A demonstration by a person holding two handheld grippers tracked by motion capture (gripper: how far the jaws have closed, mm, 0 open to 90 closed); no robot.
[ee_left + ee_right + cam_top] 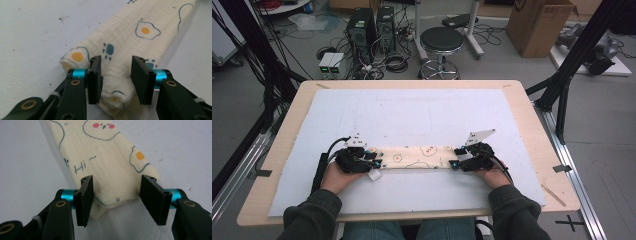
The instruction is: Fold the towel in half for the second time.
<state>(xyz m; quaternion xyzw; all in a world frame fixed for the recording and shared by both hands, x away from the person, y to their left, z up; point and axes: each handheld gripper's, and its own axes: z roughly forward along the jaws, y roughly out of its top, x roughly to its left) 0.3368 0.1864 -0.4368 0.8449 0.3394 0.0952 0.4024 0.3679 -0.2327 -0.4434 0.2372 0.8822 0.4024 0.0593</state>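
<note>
Both hand-held grippers (116, 80) (116, 200) open astride cloth (414, 157)

Light wooden table (532, 125), rounded corners. White mat (412, 110) covers most of tabletop, bare wood rim left on all sides. Folded cream cloth (417, 156) with fried-egg and paw print lies flat on mat as long narrow strip, toward mat's near edge, ends pointing at mat's left and right sides. Small dark specks on mat beside cloth's left end.
</note>
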